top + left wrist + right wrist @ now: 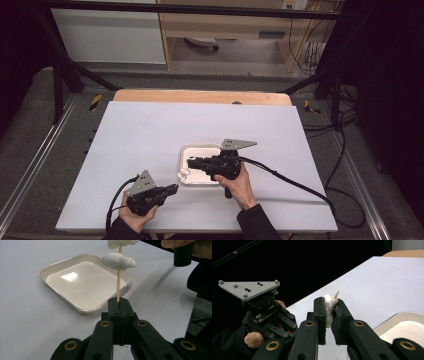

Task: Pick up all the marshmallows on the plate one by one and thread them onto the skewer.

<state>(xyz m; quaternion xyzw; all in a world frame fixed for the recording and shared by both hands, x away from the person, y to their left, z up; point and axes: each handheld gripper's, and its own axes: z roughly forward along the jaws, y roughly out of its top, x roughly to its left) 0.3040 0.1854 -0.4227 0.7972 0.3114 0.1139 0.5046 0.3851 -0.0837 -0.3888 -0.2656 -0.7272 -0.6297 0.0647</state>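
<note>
With the left hand-held gripper (119,305) clamping the skewer (118,282) and the right hand-held gripper (329,312) pinching the top marshmallow (328,305), a skewed pull risked snapping the stick.

This looks like a lab or test room, not a home. The table (150,130) is covered with a plain white sheet and stands inside a black metal frame (60,65). Dark curtains hang on both sides. Black cables (345,150) run over the grey floor (30,125) on the right, and more wires hang near a wall plug at the back. Yellow and black warning tape (95,101) marks the floor. Behind the table is a wooden shelf (225,25), perhaps a cupboard.
</note>
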